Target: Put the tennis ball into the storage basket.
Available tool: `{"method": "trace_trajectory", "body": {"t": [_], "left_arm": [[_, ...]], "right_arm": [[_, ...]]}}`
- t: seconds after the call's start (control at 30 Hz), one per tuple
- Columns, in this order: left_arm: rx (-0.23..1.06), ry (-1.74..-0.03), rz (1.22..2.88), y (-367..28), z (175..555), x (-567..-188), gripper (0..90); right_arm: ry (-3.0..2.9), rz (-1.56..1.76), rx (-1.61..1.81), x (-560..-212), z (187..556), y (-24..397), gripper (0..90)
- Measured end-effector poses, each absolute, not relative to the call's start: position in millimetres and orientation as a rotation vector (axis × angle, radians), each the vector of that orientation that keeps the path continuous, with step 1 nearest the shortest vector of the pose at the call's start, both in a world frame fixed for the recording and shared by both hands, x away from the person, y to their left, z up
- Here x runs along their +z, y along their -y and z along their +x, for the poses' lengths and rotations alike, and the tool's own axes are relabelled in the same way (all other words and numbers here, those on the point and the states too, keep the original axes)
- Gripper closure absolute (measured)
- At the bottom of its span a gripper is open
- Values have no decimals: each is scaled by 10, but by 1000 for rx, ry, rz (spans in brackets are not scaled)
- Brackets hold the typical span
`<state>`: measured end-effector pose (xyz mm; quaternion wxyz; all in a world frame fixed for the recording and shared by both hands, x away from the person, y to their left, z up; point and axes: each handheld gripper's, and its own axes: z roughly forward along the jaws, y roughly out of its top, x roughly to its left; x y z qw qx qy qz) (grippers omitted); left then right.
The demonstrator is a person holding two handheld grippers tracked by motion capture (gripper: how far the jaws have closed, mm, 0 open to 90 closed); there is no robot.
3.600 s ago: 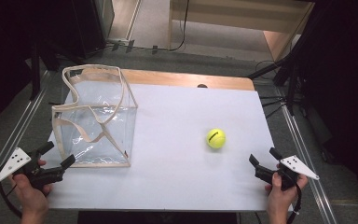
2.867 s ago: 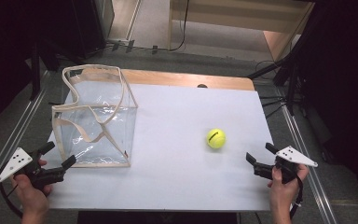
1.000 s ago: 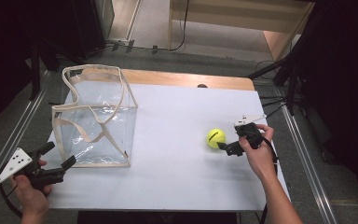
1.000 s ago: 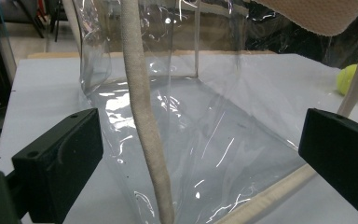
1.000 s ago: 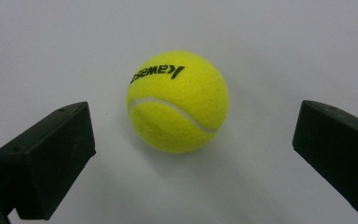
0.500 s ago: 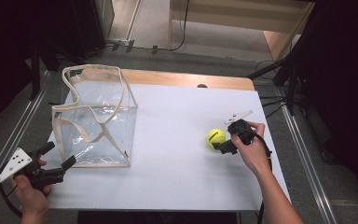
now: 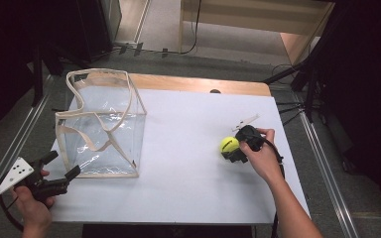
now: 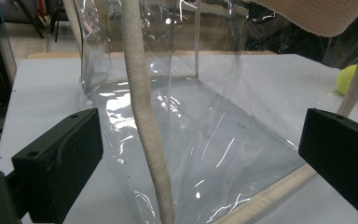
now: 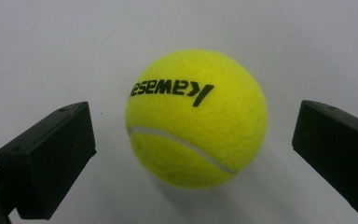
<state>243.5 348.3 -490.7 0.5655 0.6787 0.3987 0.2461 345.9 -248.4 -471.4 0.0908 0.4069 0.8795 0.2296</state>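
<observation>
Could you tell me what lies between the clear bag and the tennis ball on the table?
Nothing: in the high view, only bare white tabletop separates the clear bag from the tennis ball.

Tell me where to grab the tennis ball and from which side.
Grip the tennis ball across its widest middle, one jaw on each side, coming from its right, where the open right gripper already straddles it. It is round, so an off-centre pinch could likely squirt it out.

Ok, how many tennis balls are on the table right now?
1. The tennis ball sits on the right side of the white table, between the open jaws of the right claw. The clear bag looks empty.
</observation>
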Motion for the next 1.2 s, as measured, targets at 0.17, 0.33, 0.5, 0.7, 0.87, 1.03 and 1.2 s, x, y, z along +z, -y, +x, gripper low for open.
{"method": "trace_trajectory", "body": {"t": [0.17,0.33,0.5,0.7,0.87,1.03,1.2], "left_arm": [[577,-939,1592,-3482,2434,-4908,1],[578,-938,1595,-3484,2434,-4908,1],[576,-940,1592,-3483,2434,-4908,1],[577,-939,1591,-3484,2435,-4908,1],[576,-939,1590,-3485,2435,-4908,1],[577,-939,1590,-3484,2436,-4909,1],[577,-939,1590,-3486,2436,-4909,1]], "right_arm": [[-2617,1217,655,-4727,3487,2456,59],[-2618,1231,630,-4741,3505,2436,59],[-2623,1232,616,-4756,3519,2429,59],[-2618,1236,602,-4768,3537,2421,60],[-2611,1244,587,-4791,3551,2432,126],[-2628,1234,627,-4774,3554,2440,222],[-2636,1227,613,-4758,3565,2425,224]]}}
